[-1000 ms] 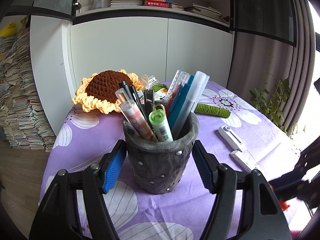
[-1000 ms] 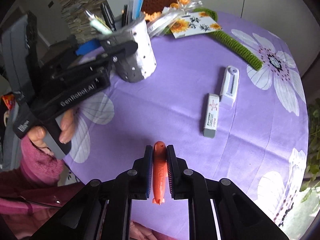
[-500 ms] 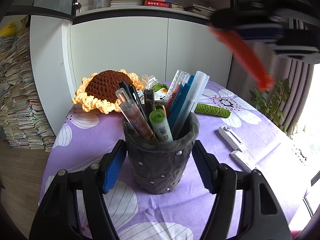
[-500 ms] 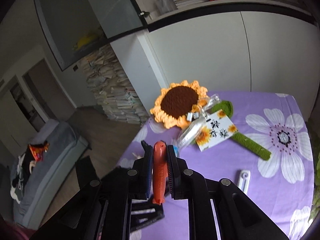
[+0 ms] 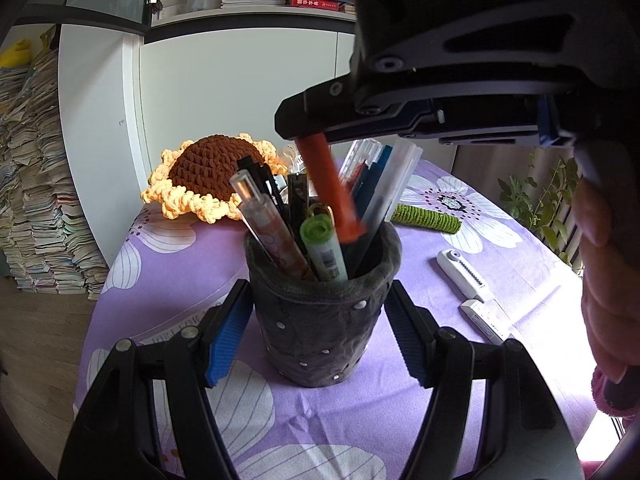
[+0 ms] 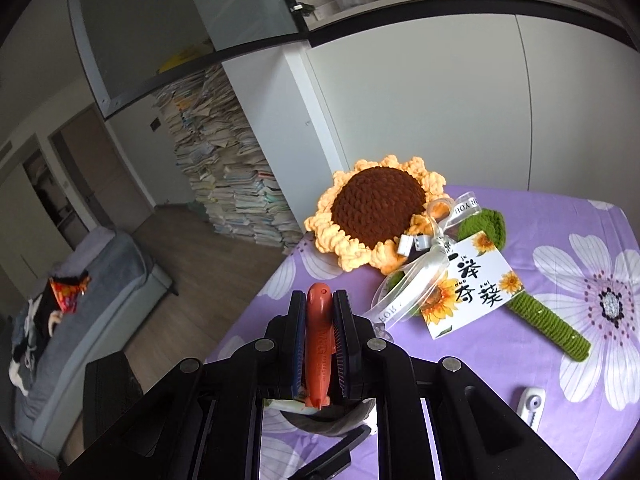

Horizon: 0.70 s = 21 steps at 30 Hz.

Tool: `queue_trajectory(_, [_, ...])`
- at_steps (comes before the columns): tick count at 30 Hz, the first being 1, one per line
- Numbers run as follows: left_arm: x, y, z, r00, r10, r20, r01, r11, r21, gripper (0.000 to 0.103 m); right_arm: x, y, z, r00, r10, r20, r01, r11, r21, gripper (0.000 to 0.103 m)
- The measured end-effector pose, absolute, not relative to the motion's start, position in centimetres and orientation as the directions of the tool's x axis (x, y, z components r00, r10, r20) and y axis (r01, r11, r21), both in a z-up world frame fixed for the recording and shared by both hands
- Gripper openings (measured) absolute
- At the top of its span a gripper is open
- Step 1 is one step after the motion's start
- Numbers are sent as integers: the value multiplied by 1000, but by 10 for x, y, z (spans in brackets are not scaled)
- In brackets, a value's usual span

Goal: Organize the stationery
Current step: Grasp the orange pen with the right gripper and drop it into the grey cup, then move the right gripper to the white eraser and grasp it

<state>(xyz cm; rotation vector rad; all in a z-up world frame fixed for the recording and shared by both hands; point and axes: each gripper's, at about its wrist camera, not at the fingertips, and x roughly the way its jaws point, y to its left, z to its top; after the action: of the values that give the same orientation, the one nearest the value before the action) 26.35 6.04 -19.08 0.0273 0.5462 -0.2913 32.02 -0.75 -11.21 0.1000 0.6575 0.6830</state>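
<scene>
- The right gripper (image 6: 320, 344) sits at the bottom centre of the right wrist view, its two blue-lined jaws pinching an orange pen (image 6: 318, 344) between them.
- In the left wrist view the same gripper (image 5: 316, 136) enters from the upper right, and the pen (image 5: 330, 188) slants down from its tip toward the middle of the frame.
- The pen's lower end hangs over the mouth of the grey pen cup (image 5: 320, 320), among the pens already standing there; whether it touches any of them I cannot tell, as it is blurred.
- The left gripper (image 5: 320, 328) fills the bottom of that view, its jaws spread to either side of the cup; the blue pads (image 5: 228, 332) stand just beside the cup's walls, and contact is unclear.
- A hand (image 5: 608, 280) shows at the right edge of the left wrist view.
- Behind the cup, at mid-left, lies a crocheted sunflower (image 5: 216, 168) on the purple flowered tablecloth (image 5: 440, 400).
- Two white stationery items (image 5: 464, 276) lie on the cloth to the right of the cup.
</scene>
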Motion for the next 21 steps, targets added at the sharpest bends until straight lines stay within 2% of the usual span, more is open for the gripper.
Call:
queue_trajectory(13, [264,60,-191,811,-266,-521,280,958,-54,67,302,-46,-104,625,583,-519,-522,807,278,15])
queue_trajectory(16, [264,61,-191,811,-266,-520,280,958,-54,67,291,-73,-107,643,503,-577,-467,855,226,15])
queue_trajectory(20, [264,60,-191,812,-265,-521,280,959,-53,67,290,-104,-142,589,323,-741,-354,927,122,34])
queue_trajectory(21, [265,61,-191,811,-266,-521,280,959,-53,67,292,-110,-154,564,294,-772,-334,936,113,35])
